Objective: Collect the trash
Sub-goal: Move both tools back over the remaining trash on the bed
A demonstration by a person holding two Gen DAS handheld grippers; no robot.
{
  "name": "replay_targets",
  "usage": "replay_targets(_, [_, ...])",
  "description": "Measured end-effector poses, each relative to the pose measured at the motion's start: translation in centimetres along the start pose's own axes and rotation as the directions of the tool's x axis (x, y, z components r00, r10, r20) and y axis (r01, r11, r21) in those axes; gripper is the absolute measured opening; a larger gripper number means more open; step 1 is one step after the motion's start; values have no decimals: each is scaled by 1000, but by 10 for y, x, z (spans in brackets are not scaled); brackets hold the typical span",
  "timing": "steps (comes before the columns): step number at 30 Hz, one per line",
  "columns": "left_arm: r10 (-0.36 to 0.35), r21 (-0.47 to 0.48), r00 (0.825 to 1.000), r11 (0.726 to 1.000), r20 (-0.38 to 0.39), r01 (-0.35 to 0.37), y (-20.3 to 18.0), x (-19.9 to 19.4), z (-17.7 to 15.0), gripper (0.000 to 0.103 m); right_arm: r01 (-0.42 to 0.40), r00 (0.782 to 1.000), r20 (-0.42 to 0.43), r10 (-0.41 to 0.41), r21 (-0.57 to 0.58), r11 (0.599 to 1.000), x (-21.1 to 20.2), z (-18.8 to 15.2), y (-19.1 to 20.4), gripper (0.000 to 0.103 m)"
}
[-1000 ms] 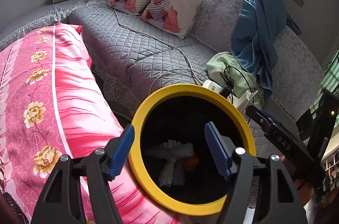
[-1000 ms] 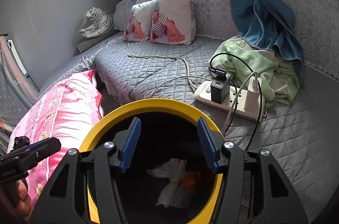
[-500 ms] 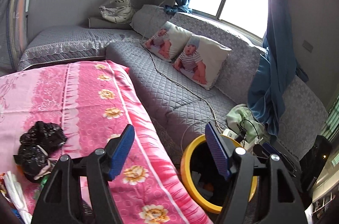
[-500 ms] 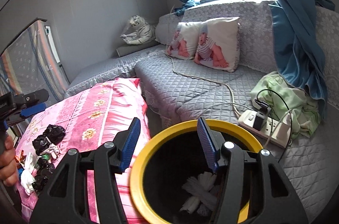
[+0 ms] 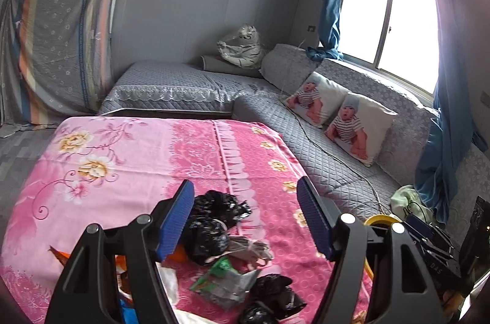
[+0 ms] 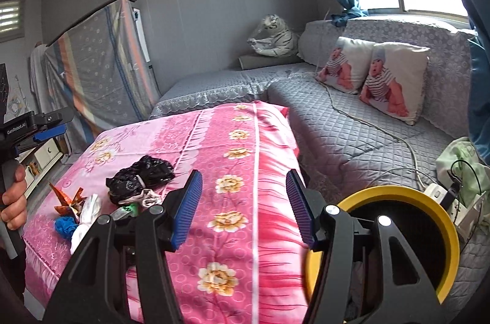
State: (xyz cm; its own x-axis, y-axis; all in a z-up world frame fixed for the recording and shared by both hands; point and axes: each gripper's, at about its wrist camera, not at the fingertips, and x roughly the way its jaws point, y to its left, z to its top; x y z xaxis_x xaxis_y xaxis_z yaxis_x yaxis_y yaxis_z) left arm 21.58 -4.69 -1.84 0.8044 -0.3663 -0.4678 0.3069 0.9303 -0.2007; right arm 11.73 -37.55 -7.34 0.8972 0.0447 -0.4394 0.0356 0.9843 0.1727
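A pile of trash lies on the pink flowered cloth (image 5: 128, 158): crumpled black plastic bags (image 5: 211, 219), a green and grey wrapper (image 5: 223, 278), white tissue, an orange paper scrap (image 6: 65, 196) and a blue wad (image 6: 65, 226). My left gripper (image 5: 246, 219) is open and empty, just above the black bags. My right gripper (image 6: 243, 207) is open and empty over the pink cloth (image 6: 245, 158), right of the pile (image 6: 141, 173). The yellow-rimmed black bin (image 6: 398, 195) stands at the lower right; it also shows in the left wrist view (image 5: 378, 221).
A grey quilted sofa (image 5: 330, 158) runs along the back and right, with two baby-print pillows (image 5: 340, 115), a cable and a power strip (image 6: 441, 195). A green cloth (image 6: 459, 158) and blue curtain (image 5: 444, 140) lie at the right. The left gripper's body (image 6: 33, 124) shows at the far left.
Both grippers have swung left, away from over the bin. The left one has come over the trash pile; the right one now sits over the pink cloth beside the bin.
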Motion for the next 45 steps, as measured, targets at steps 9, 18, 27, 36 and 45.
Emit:
replay_targets(9, [108,-60,994,992,-2,-108,71,-28,-22,68,-133,988,-86,127,-68,989,26,-18,66,55])
replay_targets(18, [137,-72,991,988,13,-135,114,-49,-60,81,-212,966,-164,198,-71,975,43,-45,98,61])
replay_targets(27, [172,-145,983,973,-68,-180,165,-46,-96,83,-250,951,-205,233,-66,966,56,-61,112,68])
replay_targets(36, [181,-198,977,959,-115,-201,195,-23,-106,83,-265,936,-256,240,-69,962,73,-68,119,71])
replay_targets(45, [190,-195,973,958,-130,-213,197,-3,-98,83,-274,919,-312,241,-66,959,94,-73,126,71])
